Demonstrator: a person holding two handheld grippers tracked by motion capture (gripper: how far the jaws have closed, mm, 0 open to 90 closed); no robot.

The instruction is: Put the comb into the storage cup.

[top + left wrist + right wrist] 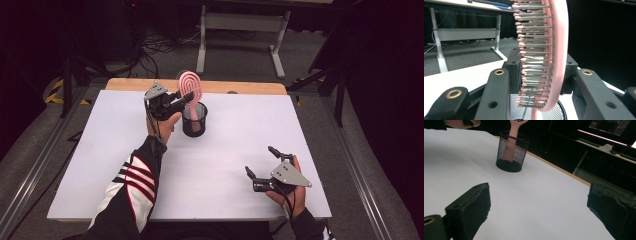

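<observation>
A pink hairbrush (190,85) stands upright with its handle down inside a black mesh cup (194,120) at the back middle of the white table (225,165). My left gripper (186,98) is shut on the brush's head from the left. In the left gripper view the bristled head (554,50) sits clamped between the pads (513,72), above the cup's mesh (516,107). My right gripper (259,160) rests open near the front right, nothing between its fingers. From the right gripper view (539,202) the cup (511,151) and the brush handle (512,135) lie well ahead.
A wooden strip (195,86) borders the table's far edge. Beyond it a white desk frame (240,30) and cables (160,45) stand on the floor. Metal rails (350,160) run along both sides of the table.
</observation>
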